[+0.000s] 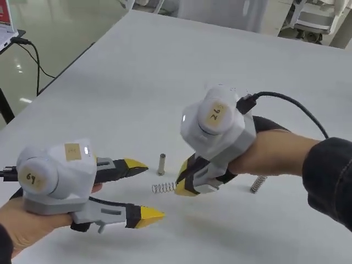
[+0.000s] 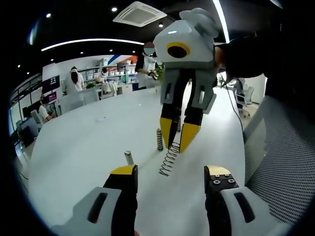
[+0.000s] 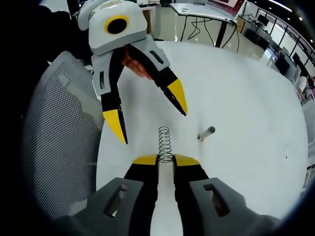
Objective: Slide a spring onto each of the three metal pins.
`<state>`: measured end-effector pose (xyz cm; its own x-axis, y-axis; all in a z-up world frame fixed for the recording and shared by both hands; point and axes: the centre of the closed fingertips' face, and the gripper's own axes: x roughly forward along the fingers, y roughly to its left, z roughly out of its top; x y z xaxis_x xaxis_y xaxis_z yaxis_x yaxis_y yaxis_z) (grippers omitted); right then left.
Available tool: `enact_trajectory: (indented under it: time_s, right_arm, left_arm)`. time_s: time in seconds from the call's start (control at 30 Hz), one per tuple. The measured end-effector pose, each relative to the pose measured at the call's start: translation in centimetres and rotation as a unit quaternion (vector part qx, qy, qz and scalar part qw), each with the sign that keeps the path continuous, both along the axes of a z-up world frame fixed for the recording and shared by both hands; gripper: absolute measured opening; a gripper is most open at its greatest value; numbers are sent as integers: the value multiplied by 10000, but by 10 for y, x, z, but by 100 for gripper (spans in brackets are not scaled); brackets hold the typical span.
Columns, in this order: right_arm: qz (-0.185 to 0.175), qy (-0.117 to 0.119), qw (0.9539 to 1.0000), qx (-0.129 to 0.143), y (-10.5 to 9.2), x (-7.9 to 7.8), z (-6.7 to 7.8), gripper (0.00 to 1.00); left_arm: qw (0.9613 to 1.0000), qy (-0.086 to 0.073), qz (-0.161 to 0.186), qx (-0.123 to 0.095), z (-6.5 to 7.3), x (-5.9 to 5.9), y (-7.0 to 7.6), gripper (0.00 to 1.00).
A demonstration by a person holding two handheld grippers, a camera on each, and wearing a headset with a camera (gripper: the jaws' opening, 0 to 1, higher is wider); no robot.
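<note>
Right hand-held gripper (image 1: 184, 187) is pinched on one end of the spring (image 1: 163, 187), whose long axis lies flat on the worktop (image 1: 165, 82), free end pointing frame left. The upright pin (image 1: 162, 164) stands just above the spring in the head view, so the spring likely needs tipping vertical. Left hand-held gripper (image 3: 151, 120) is open at lower left.

The tabletop (image 1: 137, 82) is finished smooth and matt white; the spring (image 1: 163, 187) is wound from bright metal wire; the pin (image 1: 162, 164) is made of dull grey metal; the left gripper (image 2: 170, 171) is cased in matt pale plastic; the chair back (image 2: 285, 162) is covered in mesh.
</note>
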<state>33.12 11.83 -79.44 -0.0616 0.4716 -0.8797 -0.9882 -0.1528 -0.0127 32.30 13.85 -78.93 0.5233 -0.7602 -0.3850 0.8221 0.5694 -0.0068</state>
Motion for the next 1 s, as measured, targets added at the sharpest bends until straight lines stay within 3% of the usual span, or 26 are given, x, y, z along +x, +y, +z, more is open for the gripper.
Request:
enact_trajectory:
  time_s: [0.33, 1.0]
  right_arm:
    - [142, -3, 9999, -81, -7, -14, 14, 13]
    - [241, -16, 9997, -107, -7, -26, 25, 13]
  left_arm:
    - [9990, -203, -354, 169, 6, -8, -10, 34]
    - [9963, -516, -593, 347, 12, -16, -16, 11]
